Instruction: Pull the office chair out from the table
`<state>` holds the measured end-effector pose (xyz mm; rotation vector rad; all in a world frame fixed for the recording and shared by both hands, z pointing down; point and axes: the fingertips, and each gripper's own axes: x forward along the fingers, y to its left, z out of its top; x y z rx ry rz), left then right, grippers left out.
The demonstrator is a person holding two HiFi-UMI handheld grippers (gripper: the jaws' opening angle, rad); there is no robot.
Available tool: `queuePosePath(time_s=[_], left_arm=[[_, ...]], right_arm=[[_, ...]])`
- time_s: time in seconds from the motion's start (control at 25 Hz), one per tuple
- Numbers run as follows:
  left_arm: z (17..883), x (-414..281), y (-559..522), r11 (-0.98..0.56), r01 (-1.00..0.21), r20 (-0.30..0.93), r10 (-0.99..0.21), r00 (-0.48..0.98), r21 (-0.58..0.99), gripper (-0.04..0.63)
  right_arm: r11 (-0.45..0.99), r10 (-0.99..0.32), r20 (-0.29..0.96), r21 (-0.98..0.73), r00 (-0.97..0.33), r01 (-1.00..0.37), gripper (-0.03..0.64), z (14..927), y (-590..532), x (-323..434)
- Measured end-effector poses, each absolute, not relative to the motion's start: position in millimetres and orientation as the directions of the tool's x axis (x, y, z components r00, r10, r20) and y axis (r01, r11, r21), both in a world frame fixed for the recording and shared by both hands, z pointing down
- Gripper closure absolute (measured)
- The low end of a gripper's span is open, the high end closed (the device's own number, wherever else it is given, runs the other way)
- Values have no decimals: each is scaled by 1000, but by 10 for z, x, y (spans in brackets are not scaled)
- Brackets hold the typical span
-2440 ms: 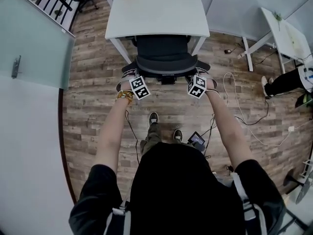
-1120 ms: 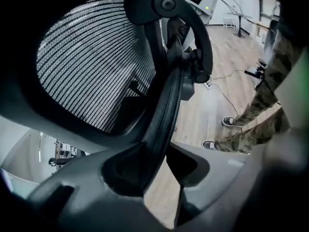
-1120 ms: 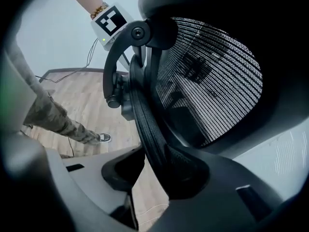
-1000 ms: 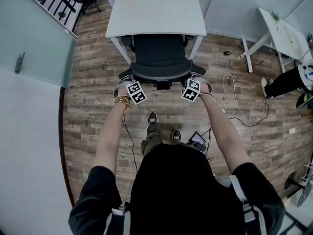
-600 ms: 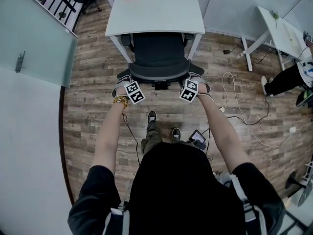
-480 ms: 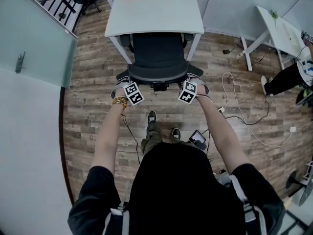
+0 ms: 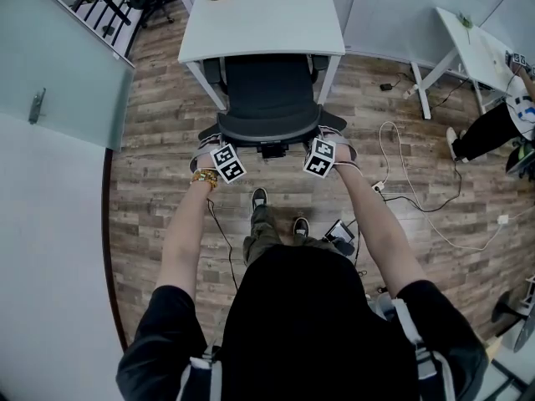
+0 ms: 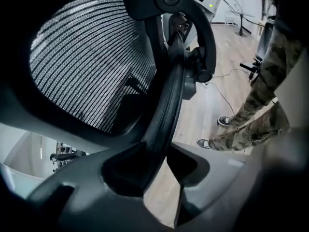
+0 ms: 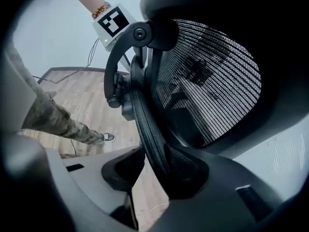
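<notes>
Left gripper point(image 8: 160, 151) was pinched on the left side of the office chair point(image 7: 269, 90) backrest rim; right gripper point(image 9: 155, 156) was clamped on the same rim, right side. Chair faced the white table point(image 7: 263, 19), seat front at the table's near edge between its legs, backrest toward the person, all on the wood floor point(image 7: 167, 190).

Nothing readable anywhere, no words, brands or numbers. The only print is the black-and-white square marker patterns on the two white plastic cubes – left cube point(image 7: 227, 162), right cube point(image 7: 319, 157) – codes, not letters.
</notes>
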<state>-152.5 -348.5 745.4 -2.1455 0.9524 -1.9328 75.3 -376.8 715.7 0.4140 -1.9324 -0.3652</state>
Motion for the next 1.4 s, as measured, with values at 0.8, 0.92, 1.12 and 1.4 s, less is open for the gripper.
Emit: queuePosePath(time_s=[0.8,0.92,1.12,1.4], left_arm=[[7460,-1292,-2835,-788,-403,871,-490,-46,-465,433],[7462,-1281,-2773,-786,-405,870,-490,-50,-467,433],[7462,-1250,-2673,-787,-392,864,-501,-44,-476,434],[7449,-1270,-2562,-787,-392,864,-503,-40,-476,434]], right_arm=[[898,-432,820,430,-376,-92,486,7129,-3175,967],[900,-429,825,425,-368,-97,486,7160,-3107,990],[894,-442,823,436,-358,-102,486,7164,-3015,1022],[899,-436,832,424,-343,-112,485,7167,-2884,1009]])
